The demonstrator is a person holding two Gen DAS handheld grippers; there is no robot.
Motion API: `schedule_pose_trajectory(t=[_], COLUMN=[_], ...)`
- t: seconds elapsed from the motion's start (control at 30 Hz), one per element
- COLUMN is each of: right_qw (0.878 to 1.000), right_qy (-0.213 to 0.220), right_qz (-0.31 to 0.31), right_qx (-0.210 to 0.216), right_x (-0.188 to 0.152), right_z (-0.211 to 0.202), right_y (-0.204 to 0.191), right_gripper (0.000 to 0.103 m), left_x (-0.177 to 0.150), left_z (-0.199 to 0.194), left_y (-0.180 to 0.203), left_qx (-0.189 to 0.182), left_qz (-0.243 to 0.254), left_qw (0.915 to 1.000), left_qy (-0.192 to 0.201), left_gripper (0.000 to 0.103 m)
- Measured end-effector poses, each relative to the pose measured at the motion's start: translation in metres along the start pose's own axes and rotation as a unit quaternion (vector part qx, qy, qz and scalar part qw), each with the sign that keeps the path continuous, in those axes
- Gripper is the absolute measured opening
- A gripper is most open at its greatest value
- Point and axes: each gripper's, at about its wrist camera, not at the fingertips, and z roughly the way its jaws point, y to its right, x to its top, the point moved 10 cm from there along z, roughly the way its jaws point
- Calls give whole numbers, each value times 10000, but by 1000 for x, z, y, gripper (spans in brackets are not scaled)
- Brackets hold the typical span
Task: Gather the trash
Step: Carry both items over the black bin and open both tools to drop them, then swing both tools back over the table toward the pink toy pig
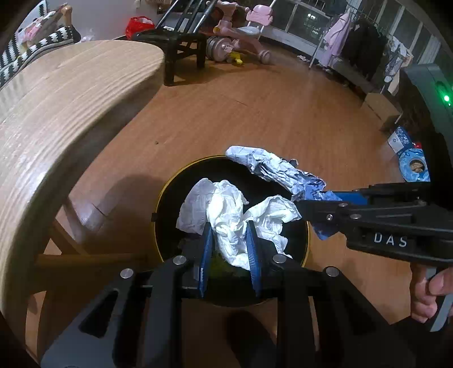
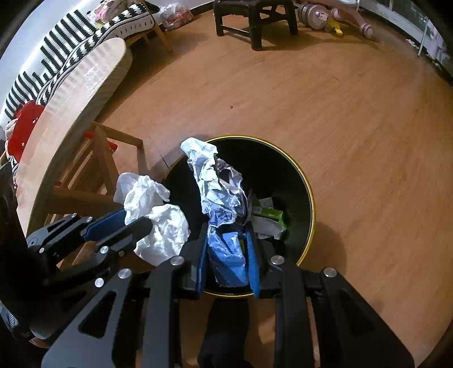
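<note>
A black trash bin with a gold rim [image 1: 308, 235] [image 2: 310, 192] stands on the wood floor below both grippers. My left gripper [image 1: 230, 240] is shut on a crumpled white tissue [image 1: 226, 212] and holds it over the bin mouth; the tissue also shows in the right wrist view [image 2: 158, 218]. My right gripper [image 2: 228, 252] is shut on a crumpled blue and white wrapper [image 2: 218, 186] above the bin; the wrapper shows from the side in the left wrist view [image 1: 277, 169]. Green and white trash [image 2: 269, 218] lies inside the bin.
A round wooden table [image 1: 56, 119] [image 2: 79, 93] stands close on the left, its legs beside the bin. A black stool [image 2: 254, 17], a pink ride-on toy [image 1: 240, 31] and a clothes rack [image 1: 359, 42] stand farther off. A blue packet [image 1: 410, 164] lies on the floor at right.
</note>
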Motion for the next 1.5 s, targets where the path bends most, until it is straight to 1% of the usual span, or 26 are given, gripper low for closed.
schedule_pose_trajectory(t=[0.2, 0.3, 0.33, 0.37, 0.4, 0.43, 0.47, 0.5, 0.53, 0.6, 0.7, 0.77, 0.8, 0.87, 0.9, 0.93, 1.0, 1.03, 1.07, 1.17, 1.2, 1.23, 1.3, 1.33, 1.4, 1.5], right_qw=[9999, 9998, 9998, 9998, 9997, 9996, 9995, 9995, 9994, 9993, 9987, 9971, 9955, 9905, 9864, 9841, 9777, 9761, 9735, 9671, 9640, 9612, 9556, 9516, 9454, 9327], right_qy=[78, 139, 154, 154, 151, 162, 177, 198, 238, 291, 422, 705, 902, 1299, 1556, 1690, 2002, 2067, 2146, 2198, 2187, 2175, 2156, 2096, 2034, 1960], right_qz=[49, 90, 109, 156, 181, 227, 244, 246, 246, 248, 295, 220, 106, -143, -295, -368, -587, -655, -790, -1195, -1350, -1482, -1697, -1841, -2044, -2444], right_qx=[45, 52, 43, 24, 28, 35, 28, 7, -20, -8, -19, -159, -275, -424, -437, -412, -222, -141, 17, 471, 682, 822, 1074, 1294, 1518, 1788], right_x=[3, 3, 3, 1, 2, 2, 3, 4, 5, 7, 11, 19, 25, 36, 42, 44, 50, 51, 51, 49, 46, 45, 41, 36, 26, 12], right_z=[-4, -9, -8, -8, -8, -10, -10, -12, -14, -19, -30, -48, -60, -82, -97, -104, -123, -127, -132, -139, -141, -143, -145, -145, -145, -141], right_y=[2, 6, 9, 8, 8, 9, 9, 9, 9, 7, 3, -4, -9, -23, -38, -47, -83, -95, -119, -183, -213, -238, -280, -311, -352, -417], right_gripper=[24, 24, 24, 26, 27, 31, 39, 45, 50, 51, 52, 58, 59, 67, 72, 76, 77, 80, 82, 83, 83, 83, 84, 84, 84, 84], left_x=[3, -4, -4, -5, -5, -4, -4, -4, -3, -2, -2, -1, -1, 4, 7, 8, 9, 6, 3, -17, -27, -34, -53, -66, -86, -124], left_z=[5, 2, 1, 1, 0, 1, -1, -2, -4, -9, -21, -33, -44, -68, -87, -104, -137, -152, -169, -215, -236, -249, -281, -300, -327, -373], left_y=[0, 3, 4, 5, 6, 7, 7, 7, 7, 9, 11, 13, 13, 12, 8, 1, -20, -31, -47, -98, -122, -138, -172, -193, -223, -275], left_qx=[-19, -18, -23, -25, -30, -33, -31, -31, -35, -55, -128, -164, -159, -132, -99, -19, 196, 303, 459, 842, 1034, 1161, 1426, 1621, 1877, 2276], left_qz=[-29, -8, -6, 12, 29, 31, 23, 20, 25, 56, 67, 85, 94, 102, 97, 79, 0, -62, -183, -639, -851, -977, -1213, -1347, -1536, -1943], left_qw=[10000, 10000, 10000, 10000, 10000, 10000, 10000, 9999, 9999, 9998, 9996, 9993, 9991, 9981, 9970, 9958, 9929, 9916, 9896, 9821, 9774, 9740, 9659, 9598, 9506, 9314], left_qy=[-6, 4, 16, 25, 34, 53, 83, 112, 130, 185, 257, 329, 386, 589, 757, 912, 1173, 1259, 1352, 1561, 1637, 1680, 1788, 1856, 1939, 2072], left_gripper=[23, 23, 25, 28, 39, 48, 52, 58, 61, 63, 71, 74, 78, 84, 89, 93, 94, 95, 95, 96, 96, 96, 96, 96, 96, 96])
